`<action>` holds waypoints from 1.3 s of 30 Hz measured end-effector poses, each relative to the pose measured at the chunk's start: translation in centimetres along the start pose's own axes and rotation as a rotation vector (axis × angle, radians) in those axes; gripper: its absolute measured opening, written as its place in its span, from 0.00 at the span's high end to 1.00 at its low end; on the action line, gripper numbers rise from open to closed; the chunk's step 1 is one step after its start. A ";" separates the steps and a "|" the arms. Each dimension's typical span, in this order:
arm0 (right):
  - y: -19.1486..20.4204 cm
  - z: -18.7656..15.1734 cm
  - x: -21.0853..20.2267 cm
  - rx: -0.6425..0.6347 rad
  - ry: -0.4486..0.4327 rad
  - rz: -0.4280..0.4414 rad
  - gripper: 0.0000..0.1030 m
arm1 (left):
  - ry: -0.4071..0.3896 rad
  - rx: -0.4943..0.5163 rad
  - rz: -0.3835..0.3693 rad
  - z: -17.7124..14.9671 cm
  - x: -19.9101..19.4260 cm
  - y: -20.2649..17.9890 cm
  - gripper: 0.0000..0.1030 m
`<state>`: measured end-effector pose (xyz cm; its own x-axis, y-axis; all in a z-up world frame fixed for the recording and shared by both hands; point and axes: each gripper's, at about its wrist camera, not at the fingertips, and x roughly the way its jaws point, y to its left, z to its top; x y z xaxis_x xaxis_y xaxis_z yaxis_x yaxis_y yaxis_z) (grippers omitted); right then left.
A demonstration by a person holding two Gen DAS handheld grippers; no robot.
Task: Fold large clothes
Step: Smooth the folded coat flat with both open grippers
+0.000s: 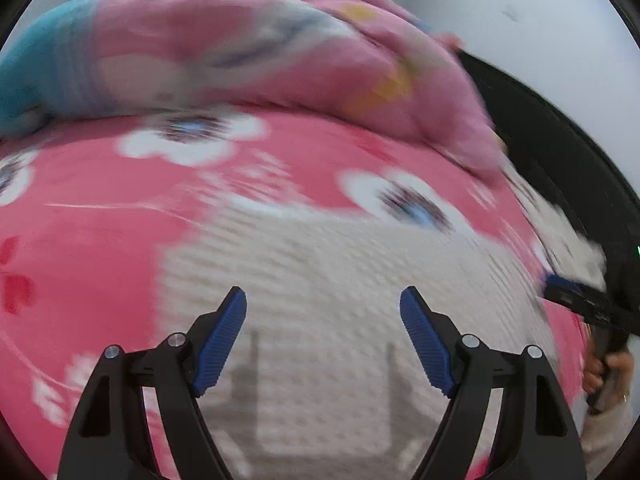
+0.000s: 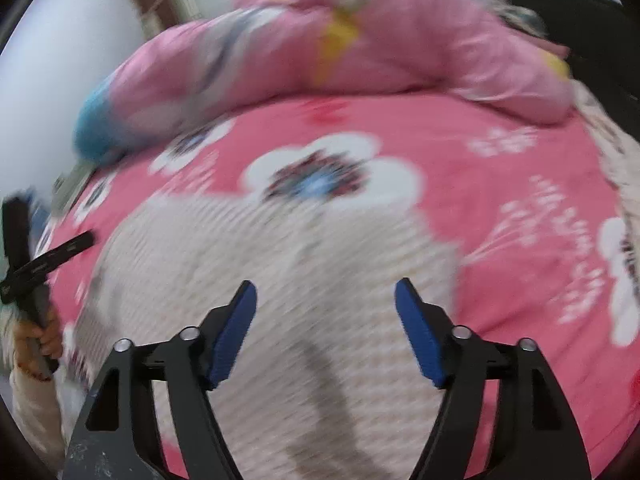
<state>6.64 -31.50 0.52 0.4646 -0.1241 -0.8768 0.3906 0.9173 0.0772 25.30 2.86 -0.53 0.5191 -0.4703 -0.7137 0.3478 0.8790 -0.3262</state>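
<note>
Below me spreads a bed under a pink flowered sheet (image 2: pixel 500 152), with a rolled pink quilt (image 1: pixel 248 44) bunched along its far edge. Nearer my side, I see the cream knitted garment (image 1: pixel 320 264) lying flat on the sheet. My left gripper (image 1: pixel 323 300) and right gripper (image 2: pixel 325 294) hang above it, blue pads spread apart, nothing between them.

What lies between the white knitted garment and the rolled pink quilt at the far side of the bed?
Only bare pink bedsheet with white flower prints lies between the white knitted garment and the rolled pink quilt. The right wrist view shows it best.
</note>
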 end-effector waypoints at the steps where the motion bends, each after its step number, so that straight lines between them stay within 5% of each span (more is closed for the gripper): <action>1: 0.9 -0.4 1.3 -0.011 0.016 -0.012 0.32 | 0.016 0.025 -0.005 -0.8 0.7 -1.1 0.25; 5: 1.6 -2.4 6.6 -0.061 0.068 -0.114 0.28 | 0.044 0.166 0.147 -4.6 5.2 -4.0 0.20; 9: 2.6 -2.7 2.6 -0.045 0.045 -0.135 0.28 | 0.029 0.135 0.181 -4.8 1.8 -4.5 0.21; 13: 3.8 -5.7 -0.9 -0.098 -0.007 -0.137 0.28 | -0.041 0.161 0.095 -7.3 -2.6 -5.9 0.20; 17: 3.3 -8.6 3.2 -0.100 0.053 -0.163 0.24 | 0.072 0.153 0.163 -10.5 1.2 -5.4 0.18; 25: 3.8 -10.3 -3.3 -0.042 -0.053 -0.200 0.24 | -0.082 0.094 0.175 -12.3 -6.6 -5.1 0.17; 29: 0.6 -12.6 0.5 0.067 0.039 -0.157 0.24 | 0.040 -0.040 0.185 -14.1 -3.5 -0.5 0.15; 37: 3.8 -13.4 -3.4 0.043 -0.020 -0.145 0.19 | -0.054 -0.047 0.182 -13.8 -7.1 -2.5 0.14; 39: 4.8 -14.6 -4.7 0.027 -0.037 -0.137 0.15 | -0.090 -0.037 0.182 -14.2 -8.9 -3.5 0.05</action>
<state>-5.27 -21.00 -1.95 0.4341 -0.2612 -0.8622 0.4730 0.8806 -0.0287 8.34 5.14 -1.84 0.6390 -0.3073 -0.7052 0.2137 0.9516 -0.2210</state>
